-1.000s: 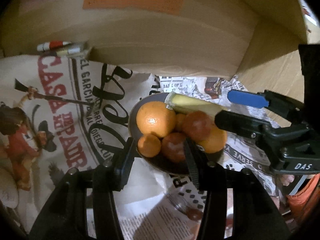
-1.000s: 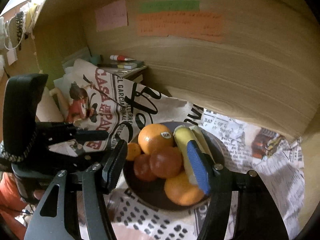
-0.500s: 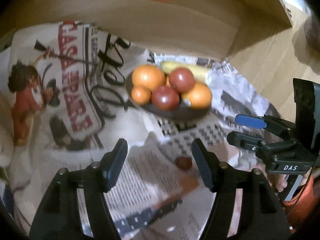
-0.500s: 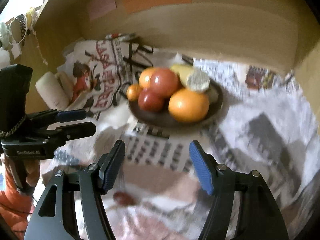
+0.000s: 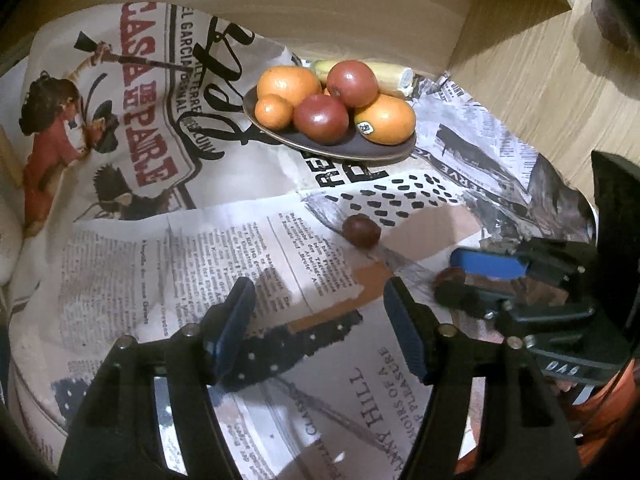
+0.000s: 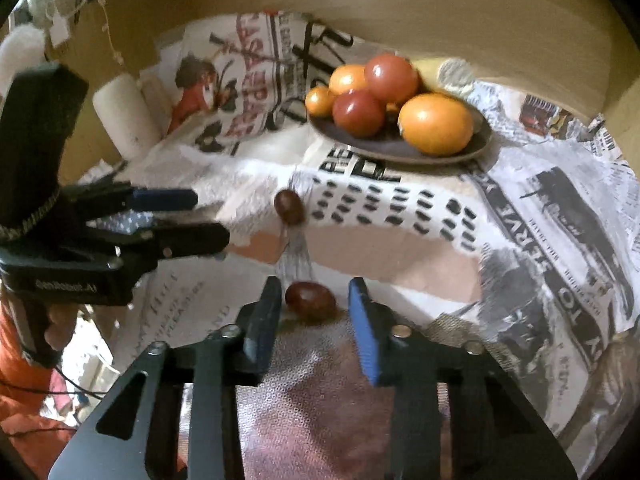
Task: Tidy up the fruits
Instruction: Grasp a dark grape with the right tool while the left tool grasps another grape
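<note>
Nearby, 2 loose brown fruits [image 6: 289, 207] on newspaper [image 5: 224, 248], both the left gripper [image 5: 318, 328] and right gripper [image 6: 314, 314] released.

The banana [image 5: 384, 74] lay mostly hidden behind the far fruit on the plate [image 5: 372, 152]; in the right wrist view it blurred to a smear.

Both hand-held grippers open: left [image 5: 318, 320], right [image 6: 312, 312] (held low).

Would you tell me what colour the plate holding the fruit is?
The plate is dark brown, clearest in the left wrist view.
</note>
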The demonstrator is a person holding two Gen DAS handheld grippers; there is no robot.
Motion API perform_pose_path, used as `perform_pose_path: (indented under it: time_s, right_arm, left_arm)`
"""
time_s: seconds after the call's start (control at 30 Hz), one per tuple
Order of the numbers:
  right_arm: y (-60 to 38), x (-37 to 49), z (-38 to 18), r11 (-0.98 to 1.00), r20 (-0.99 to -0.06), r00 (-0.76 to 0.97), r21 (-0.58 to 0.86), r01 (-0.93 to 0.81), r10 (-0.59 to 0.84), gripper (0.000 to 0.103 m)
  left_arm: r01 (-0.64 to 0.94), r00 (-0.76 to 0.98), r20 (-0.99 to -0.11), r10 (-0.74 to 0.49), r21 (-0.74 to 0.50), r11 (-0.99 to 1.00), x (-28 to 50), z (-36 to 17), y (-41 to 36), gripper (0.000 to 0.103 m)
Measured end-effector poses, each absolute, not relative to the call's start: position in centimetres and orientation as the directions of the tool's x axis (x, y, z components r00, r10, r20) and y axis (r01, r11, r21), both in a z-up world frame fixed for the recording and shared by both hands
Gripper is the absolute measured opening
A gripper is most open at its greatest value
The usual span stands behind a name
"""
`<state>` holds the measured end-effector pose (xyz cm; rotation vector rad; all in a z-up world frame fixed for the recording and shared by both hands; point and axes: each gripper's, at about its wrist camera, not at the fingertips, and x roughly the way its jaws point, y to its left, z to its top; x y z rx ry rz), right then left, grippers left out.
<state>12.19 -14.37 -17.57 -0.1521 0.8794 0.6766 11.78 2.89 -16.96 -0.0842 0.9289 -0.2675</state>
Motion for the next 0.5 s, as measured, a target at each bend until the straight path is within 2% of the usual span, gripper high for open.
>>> perform_pose_path:
  time_s: [0.1,0.2,0.37,0.5]
  right_arm:
    - [-14.3,12.0,-17.4,0.781,-0.751,0.451,0.137,-0.609,0.483,0.023]
    - [-14.5,12.1,-17.4,0.781,-0.75,0.45,0.141,-0.608,0.485,0.023]
    - [-14.8,12.5,-16.4,0.786,-0.739,0.471,0.127,-0.605,0.482,0.023]
    - [-15.9,13.3,-15.4,0.802,-0.724,0.499,0.126,-0.584,0.477,0.023]
  left_arm:
    - [0.204,0.561,-0.782,-0.273,-0.189,0.961,12.2,-17.1,2.6,0.067]
    - [0.223,0.551,-0.784,-0.286,-0.192,0.956,12.8,-17.1,2.0,0.066]
    - [0.258,0.522,-0.795,-0.31,-0.199,0.945,14.5,-17.3,0.6,0.053]
    - [0.28,0.523,-0.803,-0.285,-0.153,0.948,15.7,-17.6,-0.6,0.046]
